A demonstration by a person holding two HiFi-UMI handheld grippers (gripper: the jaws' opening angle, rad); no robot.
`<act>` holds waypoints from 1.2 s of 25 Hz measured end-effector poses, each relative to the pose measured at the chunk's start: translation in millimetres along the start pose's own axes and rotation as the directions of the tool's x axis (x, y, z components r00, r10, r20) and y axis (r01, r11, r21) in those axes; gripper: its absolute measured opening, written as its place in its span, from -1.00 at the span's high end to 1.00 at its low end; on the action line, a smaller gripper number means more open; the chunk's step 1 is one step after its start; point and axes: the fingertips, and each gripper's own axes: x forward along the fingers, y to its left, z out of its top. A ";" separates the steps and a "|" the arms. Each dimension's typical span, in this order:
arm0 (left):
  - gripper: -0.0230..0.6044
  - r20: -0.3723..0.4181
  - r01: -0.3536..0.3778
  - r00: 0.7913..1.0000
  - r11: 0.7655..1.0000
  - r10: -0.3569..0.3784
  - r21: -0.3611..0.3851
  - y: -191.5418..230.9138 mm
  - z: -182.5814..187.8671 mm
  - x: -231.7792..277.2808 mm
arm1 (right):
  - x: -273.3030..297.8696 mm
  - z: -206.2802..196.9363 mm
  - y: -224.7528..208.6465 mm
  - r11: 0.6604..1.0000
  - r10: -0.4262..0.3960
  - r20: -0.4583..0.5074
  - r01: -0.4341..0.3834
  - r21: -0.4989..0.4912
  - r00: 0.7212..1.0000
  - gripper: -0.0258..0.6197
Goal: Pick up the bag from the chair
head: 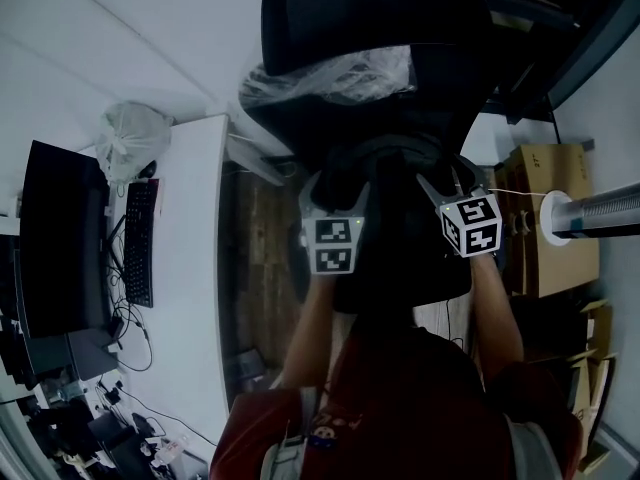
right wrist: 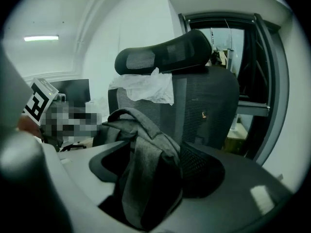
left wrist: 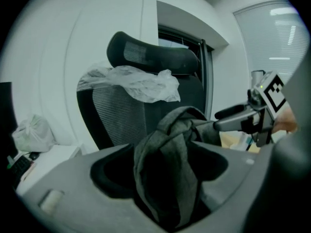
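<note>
On the chair [head: 330, 8], in front of its mesh back, a grey bag [right wrist: 146, 178], dark and hard to make out from the head view. Left gripper [head: 338, 183] and right gripper [head: 445, 183] side by side over the seat, both angled down toward the bag. Left jaws wide apart, a fold of the bag's grey fabric standing up between them, not pinched. Right jaws likewise spread, with a grey strap and the bag's top lying loose between them. Crumpled clear plastic [head: 340, 76] draped over the chair back, just under the headrest. To the left, a white desk [head: 190, 268] with keyboard [head: 138, 243], monitor [head: 60, 238] and a white sack [head: 130, 138]. To the right, a cardboard box [head: 555, 218].
</note>
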 end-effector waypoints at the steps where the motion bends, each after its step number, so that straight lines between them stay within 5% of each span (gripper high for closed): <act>1: -0.17 -0.005 0.010 1.000 1.000 -0.010 0.000 0.1 -0.9 4.3 | 4.3 -2.3 -2.8 1.000 0.007 -0.007 -0.007 0.011 1.000 -0.04; 9: -0.35 -0.035 0.100 0.994 0.995 -0.101 -0.017 -0.5 -14.1 37.9 | 35.8 -25.4 -16.8 0.995 0.067 -0.055 -0.063 0.082 0.996 -0.23; 16: -0.36 -0.031 0.094 0.995 0.994 -0.095 -0.053 2.3 -24.5 54.4 | 50.2 -33.9 -21.4 0.986 0.090 -0.034 -0.085 0.142 0.995 -0.23; 22: -0.13 -0.029 0.096 0.995 0.994 -0.098 -0.053 3.0 -27.3 58.1 | 54.4 -35.6 -21.2 0.990 0.072 -0.023 -0.069 0.123 0.997 -0.20; 30: 0.18 -0.031 0.081 0.996 0.994 -0.084 -0.075 1.9 -32.3 59.8 | 61.1 -38.3 -17.7 0.998 0.049 -0.045 -0.047 0.044 0.998 0.17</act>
